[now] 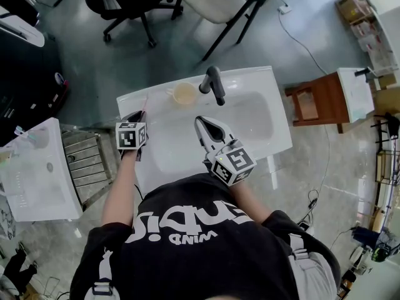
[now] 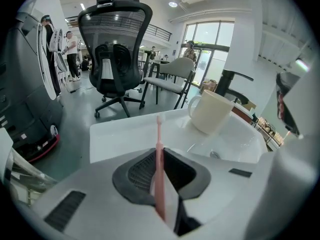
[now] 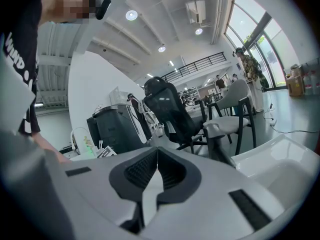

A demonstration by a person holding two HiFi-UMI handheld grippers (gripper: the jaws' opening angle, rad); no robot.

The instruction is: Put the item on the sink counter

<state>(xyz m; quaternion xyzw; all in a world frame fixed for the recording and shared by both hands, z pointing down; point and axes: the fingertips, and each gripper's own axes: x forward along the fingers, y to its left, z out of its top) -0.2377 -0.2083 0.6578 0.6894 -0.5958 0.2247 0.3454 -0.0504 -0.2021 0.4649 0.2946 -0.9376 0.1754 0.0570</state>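
Looking down in the head view, the left gripper (image 1: 138,115) hangs over the back left corner of the white table (image 1: 128,100), clenched on a thin pink toothbrush (image 1: 145,103) whose tip points toward the cup (image 1: 184,94) beside the black tap (image 1: 214,84). The right gripper (image 1: 202,122) hovers over the basin (image 1: 250,114). The ceramic looks glossy and seems to dip toward the basin, so a slim brush let go too near that edge could roll or slide in. In the left gripper view the ribbed dark pads (image 2: 142,171) pinch the toothbrush (image 2: 159,134) low on its smooth plastic handle. The bristle end reaches out over the table (image 2: 120,134), and I cannot tell whether it touches. So narrow a hold may let the brush swivel. A forward reach could also knock the rounded cream cup (image 2: 212,112), which looks light enough to tip. In the right gripper view the right gripper (image 3: 157,159) is closed on nothing, pads meeting, so it gives the cup no steadying.
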